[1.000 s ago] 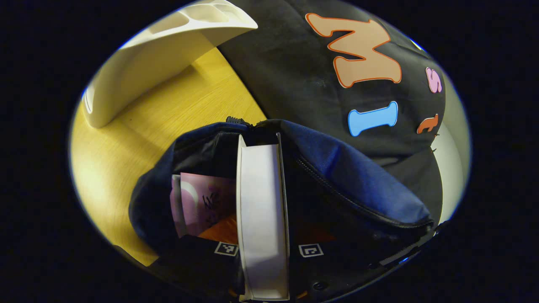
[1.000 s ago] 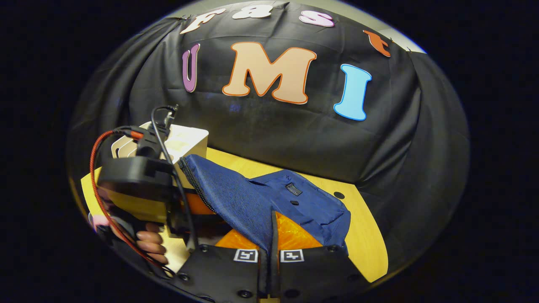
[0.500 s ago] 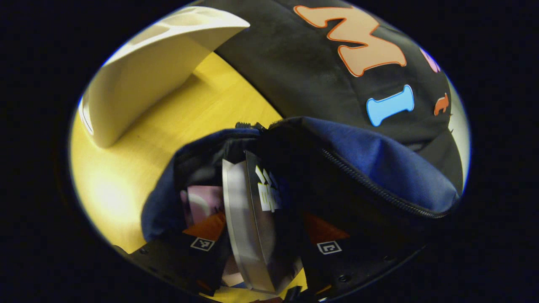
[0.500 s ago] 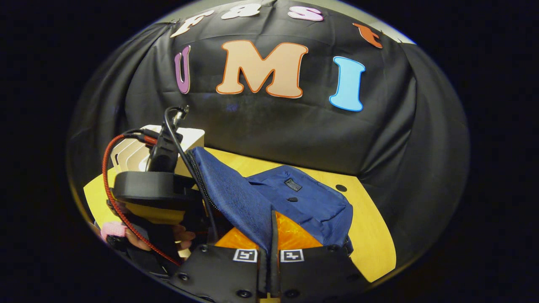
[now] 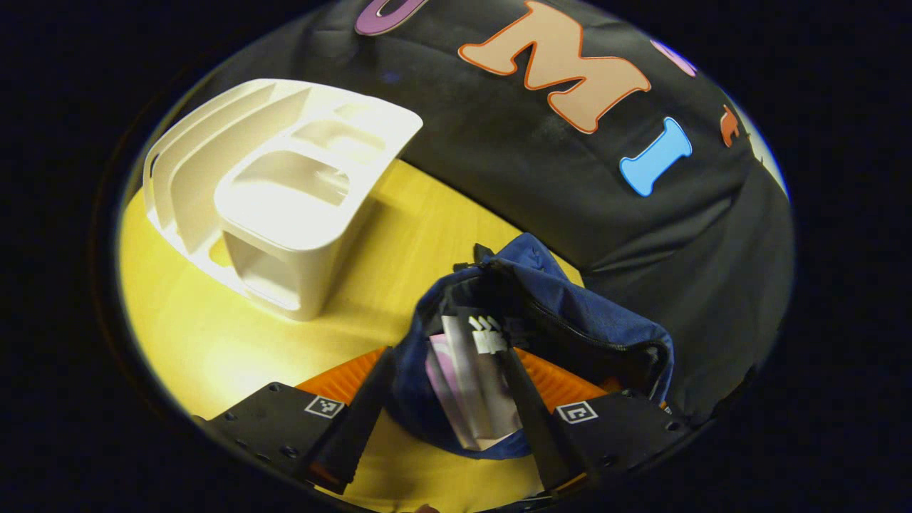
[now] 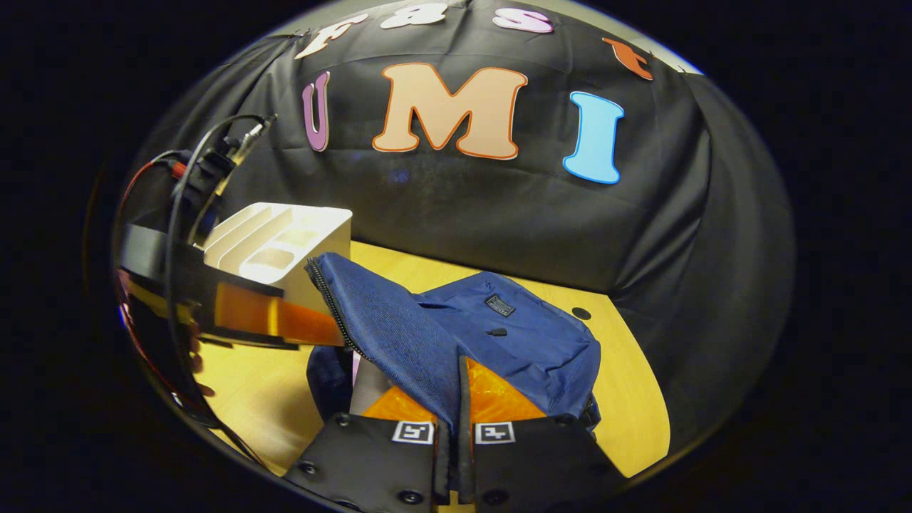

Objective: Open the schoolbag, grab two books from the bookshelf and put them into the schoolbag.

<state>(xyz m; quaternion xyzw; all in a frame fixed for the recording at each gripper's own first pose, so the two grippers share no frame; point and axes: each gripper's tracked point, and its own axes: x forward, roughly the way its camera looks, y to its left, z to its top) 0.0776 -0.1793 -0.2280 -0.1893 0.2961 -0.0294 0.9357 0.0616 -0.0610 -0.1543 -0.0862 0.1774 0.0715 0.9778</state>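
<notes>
The blue schoolbag [image 5: 591, 328] lies open on the wooden table. A grey book [image 5: 470, 370] and a pink book [image 5: 436, 356] stand inside its mouth. My left gripper [image 5: 445, 350] hovers above that mouth, open, its fingers spread to either side of the books and touching neither. In the right gripper view, my right gripper [image 6: 459, 399] is shut on the schoolbag's [image 6: 513, 335] flap and holds it up. The left gripper [image 6: 328, 333] hangs to the left there, just above the bag's opening.
A white slotted bookshelf [image 5: 285, 192] stands on the table [image 5: 214, 342] left of the bag, close to the wall; it is also in the right gripper view [image 6: 285, 242]. Bare tabletop [image 6: 627, 399] lies right of the bag.
My left gripper has let go of the grey book, which now rests in the bag, and has opened and drawn back upward. The right gripper has kept its hold on the flap.
</notes>
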